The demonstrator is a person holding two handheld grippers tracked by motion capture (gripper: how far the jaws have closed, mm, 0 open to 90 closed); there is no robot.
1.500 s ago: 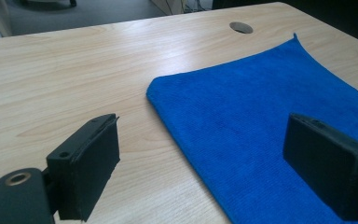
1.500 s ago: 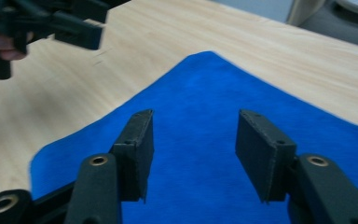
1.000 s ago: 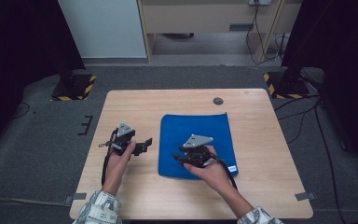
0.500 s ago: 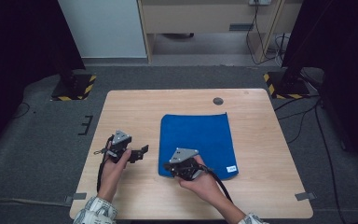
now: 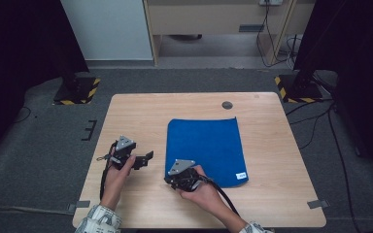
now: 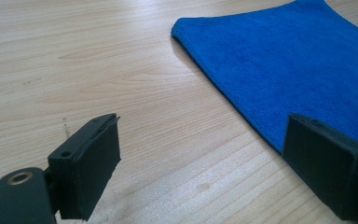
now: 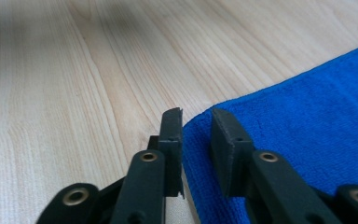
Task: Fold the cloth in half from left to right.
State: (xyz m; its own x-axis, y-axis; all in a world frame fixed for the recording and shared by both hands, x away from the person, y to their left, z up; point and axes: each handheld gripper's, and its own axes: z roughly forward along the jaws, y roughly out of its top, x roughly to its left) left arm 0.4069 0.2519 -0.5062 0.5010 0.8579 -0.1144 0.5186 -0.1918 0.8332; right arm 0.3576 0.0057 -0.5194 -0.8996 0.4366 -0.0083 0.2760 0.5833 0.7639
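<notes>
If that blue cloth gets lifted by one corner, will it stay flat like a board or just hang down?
Most likely it hangs limp: the blue cloth lies flat on the table and looks thin, with a soft towel-like nap. It probably weighs little. Pushed, it would likely bunch rather than slide whole. The right tool has a narrow gap over its corner.

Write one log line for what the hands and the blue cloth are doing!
left tool: open, over bare table | right tool: jaws just opening, slightly apart at blue cloth corner | cloth: flat
</notes>
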